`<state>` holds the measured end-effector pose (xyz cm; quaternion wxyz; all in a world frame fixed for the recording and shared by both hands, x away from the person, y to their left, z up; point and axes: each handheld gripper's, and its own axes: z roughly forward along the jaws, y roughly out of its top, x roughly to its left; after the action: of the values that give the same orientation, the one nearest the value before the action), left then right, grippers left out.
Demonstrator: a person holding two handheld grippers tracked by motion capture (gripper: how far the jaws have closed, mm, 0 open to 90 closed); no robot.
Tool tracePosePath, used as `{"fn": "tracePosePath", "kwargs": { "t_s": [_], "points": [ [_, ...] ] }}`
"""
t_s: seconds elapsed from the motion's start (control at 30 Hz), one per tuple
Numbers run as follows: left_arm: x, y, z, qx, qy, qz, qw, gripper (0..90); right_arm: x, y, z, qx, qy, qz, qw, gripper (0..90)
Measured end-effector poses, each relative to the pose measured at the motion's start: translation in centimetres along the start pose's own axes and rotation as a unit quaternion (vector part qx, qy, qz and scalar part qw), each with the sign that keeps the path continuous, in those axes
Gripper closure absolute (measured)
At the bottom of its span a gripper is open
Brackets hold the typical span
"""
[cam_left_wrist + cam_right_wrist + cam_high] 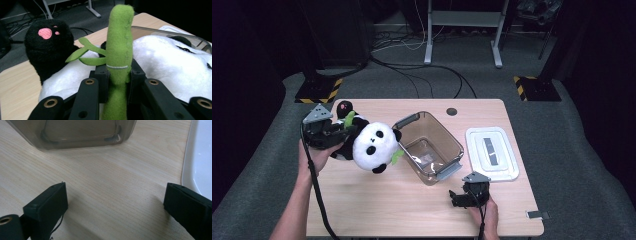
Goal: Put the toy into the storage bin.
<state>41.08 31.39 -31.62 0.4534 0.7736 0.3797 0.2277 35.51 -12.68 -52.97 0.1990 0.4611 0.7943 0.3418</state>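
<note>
**Panda held by its bamboo stalk at the table's left**

The wooden table (412, 210) carries everything here, its pale top bare along the near edge. At the middle stands the clear plastic bin (428, 146), open at the top and turned at an angle to the table's edges, with grey handles at its far-left and near-right ends. To its right, apart from it, the white lid (492, 153) lies flat with a grey latch strip along its centre.

Left of the bin is the plush panda (372, 146), its white head toward the bin and just beside the bin's left wall, its black foot with a pink pad pointing to the far left. It appears lifted clear of the table top, though the high view does not settle that.

The left gripper (341, 131), held in the person's left hand (314, 159), grips the panda's green bamboo stalk (119, 50): in the left gripper view the two jaws are pressed against the stalk from both sides, squeezing it, with the stalk rising upright between them and its leaves spreading to one side.

The right gripper (458, 199) rests low near the table's near-right part, just near of the bin and lid. Its jaws stand wide apart with nothing between them but bare wood.
</note>
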Motion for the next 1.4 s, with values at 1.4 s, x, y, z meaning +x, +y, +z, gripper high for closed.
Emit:
{"fn": "tracePosePath", "kwargs": {
  "t_s": [1.4],
  "points": [
    [-4.4, 6.7, 7.0, 0.004, -0.087, 0.059, 0.9945, 74.6, 0.0, 0.0, 0.0, 0.0, 0.0, 0.002, 1.0, 4.5]
  ]
}}
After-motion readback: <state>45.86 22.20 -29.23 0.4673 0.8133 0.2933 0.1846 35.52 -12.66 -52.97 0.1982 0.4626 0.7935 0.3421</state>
